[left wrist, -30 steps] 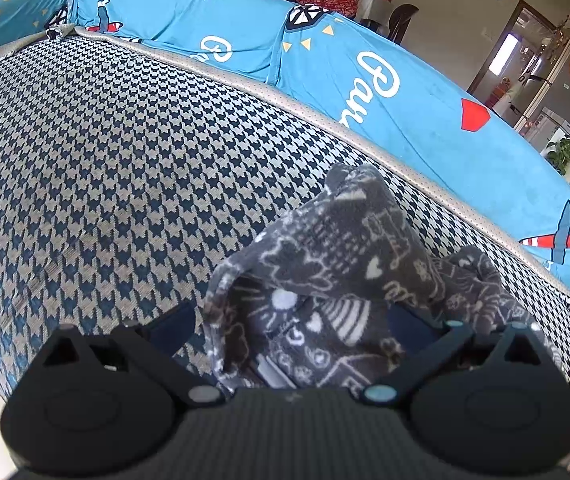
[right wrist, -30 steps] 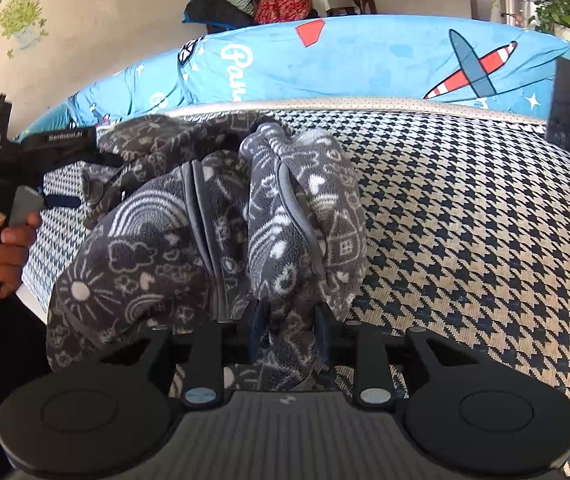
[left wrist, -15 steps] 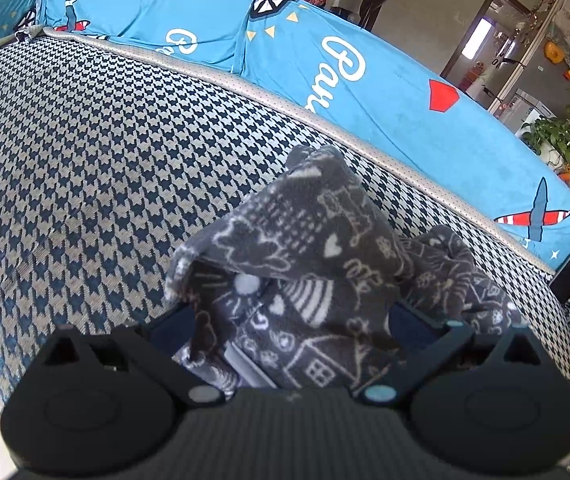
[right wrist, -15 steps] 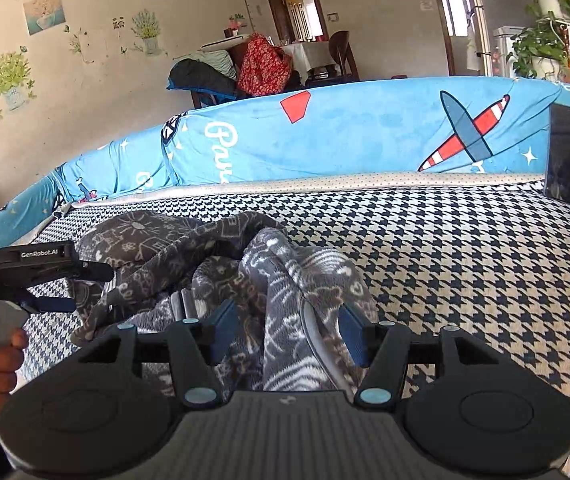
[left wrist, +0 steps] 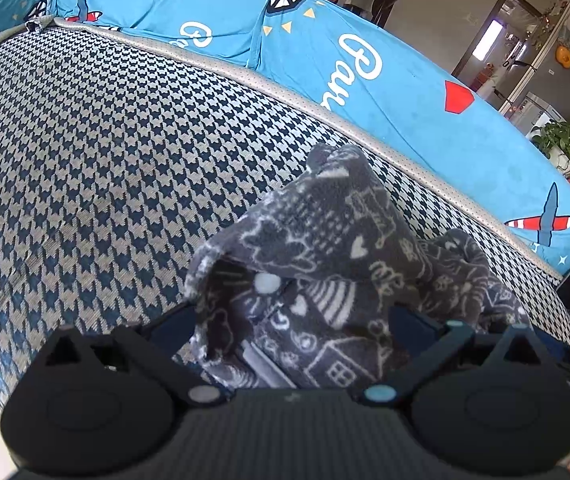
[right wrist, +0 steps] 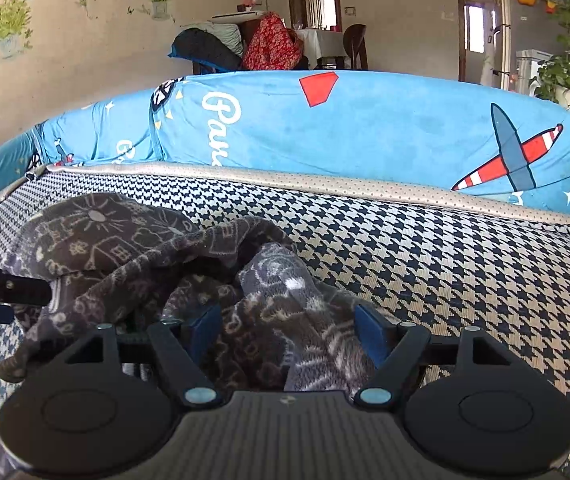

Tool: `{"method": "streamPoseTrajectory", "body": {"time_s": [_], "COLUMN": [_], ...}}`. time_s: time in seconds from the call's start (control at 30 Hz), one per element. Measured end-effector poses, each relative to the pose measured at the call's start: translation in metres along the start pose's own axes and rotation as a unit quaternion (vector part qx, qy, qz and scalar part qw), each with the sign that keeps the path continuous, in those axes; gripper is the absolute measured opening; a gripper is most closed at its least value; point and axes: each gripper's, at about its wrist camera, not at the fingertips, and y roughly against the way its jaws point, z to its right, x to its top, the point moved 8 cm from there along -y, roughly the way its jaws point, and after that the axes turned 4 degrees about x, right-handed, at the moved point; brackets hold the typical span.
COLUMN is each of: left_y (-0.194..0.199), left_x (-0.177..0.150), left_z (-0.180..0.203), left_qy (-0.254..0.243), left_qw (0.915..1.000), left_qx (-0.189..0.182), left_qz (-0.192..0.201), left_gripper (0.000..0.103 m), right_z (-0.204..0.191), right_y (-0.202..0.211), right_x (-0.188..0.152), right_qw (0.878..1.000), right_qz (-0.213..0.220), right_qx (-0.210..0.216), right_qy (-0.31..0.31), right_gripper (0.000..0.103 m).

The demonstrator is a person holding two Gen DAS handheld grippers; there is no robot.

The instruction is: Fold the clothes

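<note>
A grey fleece garment (left wrist: pixel 325 276) printed with white doodles lies bunched on the houndstooth sofa seat (left wrist: pixel 97 152), near its front edge. In the left wrist view it rises in a peak toward 12 o'clock between the spread fingers of the left tool (left wrist: pixel 293 320), which stands open around the cloth. In the right wrist view the right tool (right wrist: pixel 285 328) is likewise open, with crumpled folds lying between its blue pads (right wrist: pixel 369 332). The left tool's tip shows at 9 o'clock there. A blue sofa backrest (right wrist: pixel 365 132) with aeroplane prints runs behind.
</note>
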Motion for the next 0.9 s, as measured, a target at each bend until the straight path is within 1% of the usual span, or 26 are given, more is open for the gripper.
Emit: {"method": "streamPoseTrajectory", "body": {"time_s": [0.13,0.2,0.23,0.27,0.3,0.33,0.37,0.43,0.47,0.7,0.8,0.9], "left_y": [-0.004,-0.005,-0.006,-0.007,-0.007,-0.008,-0.008,-0.008,-0.007,-0.005,-0.004,-0.002], "left_x": [0.001,0.000,0.000,0.000,-0.001,-0.001,-0.002,-0.003,-0.003,-0.003,-0.003,-0.002], "left_z": [-0.003,-0.003,-0.003,-0.003,-0.002,-0.002,-0.001,0.000,0.000,0.005,0.008,0.011], "left_qy": [0.012,0.017,0.019,0.020,0.019,0.019,0.018,0.016,0.016,0.006,-0.003,-0.012], "left_qw": [0.9999,0.9998,0.9998,0.9998,0.9998,0.9997,0.9997,0.9998,0.9998,0.9999,0.9999,0.9998], "left_qx": [0.002,0.002,0.002,0.003,0.004,0.005,0.006,0.008,0.009,0.009,0.012,0.013], "left_qz": [-0.005,-0.008,-0.009,-0.010,-0.010,-0.011,-0.011,-0.010,-0.009,-0.003,0.002,0.007], "left_gripper": [0.103,0.103,0.103,0.103,0.103,0.103,0.103,0.103,0.103,0.103,0.103,0.103], "right_z": [0.000,-0.001,-0.002,0.001,0.003,0.006,0.008,0.014,0.016,0.036,0.054,0.076], "right_y": [-0.023,-0.033,-0.037,-0.035,-0.033,-0.031,-0.030,-0.026,-0.024,-0.011,0.000,0.011], "right_x": [-0.006,-0.011,-0.012,-0.011,-0.009,-0.007,-0.005,-0.001,0.001,0.013,0.018,0.020], "right_qw": [0.999,0.999,0.998,0.998,0.999,0.999,0.999,0.999,0.998,0.995,0.990,0.981], "right_qz": [-0.028,-0.045,-0.052,-0.047,-0.041,-0.036,-0.031,-0.020,-0.015,0.022,0.045,0.063], "right_qx": [0.018,0.024,0.027,0.024,0.021,0.018,0.015,0.008,0.005,-0.018,-0.054,-0.083], "right_qy": [-0.002,-0.008,-0.011,-0.017,-0.023,-0.029,-0.036,-0.048,-0.055,-0.099,-0.123,-0.162], "right_gripper": [0.074,0.073,0.066,0.053,0.046,0.033,0.023,0.018,0.016,0.013,0.012,0.011]}}
